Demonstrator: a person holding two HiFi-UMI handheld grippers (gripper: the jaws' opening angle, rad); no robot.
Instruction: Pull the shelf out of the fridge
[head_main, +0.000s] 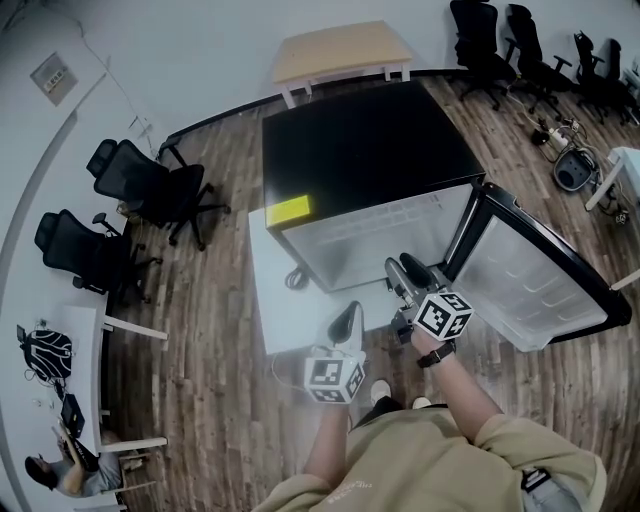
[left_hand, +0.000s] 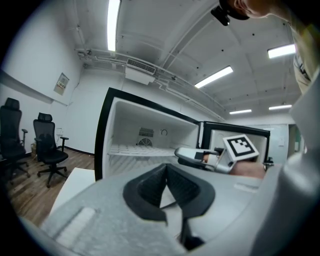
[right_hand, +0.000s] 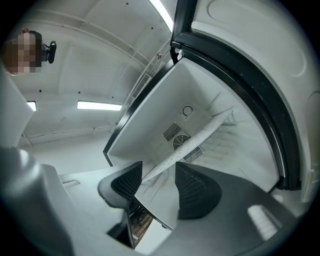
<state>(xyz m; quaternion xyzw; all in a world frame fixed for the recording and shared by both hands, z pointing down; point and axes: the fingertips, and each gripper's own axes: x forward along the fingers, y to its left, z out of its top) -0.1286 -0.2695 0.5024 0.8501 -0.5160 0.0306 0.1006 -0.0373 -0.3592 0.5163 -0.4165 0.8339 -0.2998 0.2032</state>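
Note:
The black fridge (head_main: 370, 150) stands with its door (head_main: 535, 275) swung out to the right. Inside, a white shelf (right_hand: 202, 132) crosses the cavity below the fan grille; the left gripper view has the shelf (left_hand: 135, 150) level. My right gripper (right_hand: 157, 172) is at the fridge mouth, jaws apart. The shelf's front edge runs between the pads, close to the left pad (right_hand: 127, 182). In the head view the right gripper (head_main: 405, 270) reaches into the opening. My left gripper (head_main: 347, 315) hangs back, lower left. Its jaws (left_hand: 166, 172) meet at the tips with nothing in them.
A low white platform (head_main: 275, 310) lies left of and in front of the fridge. A yellow label (head_main: 288, 210) sits on the fridge's top left corner. Office chairs (head_main: 150, 185) stand at the left, more chairs (head_main: 520, 45) at the back right, and a wooden table (head_main: 340, 50) behind.

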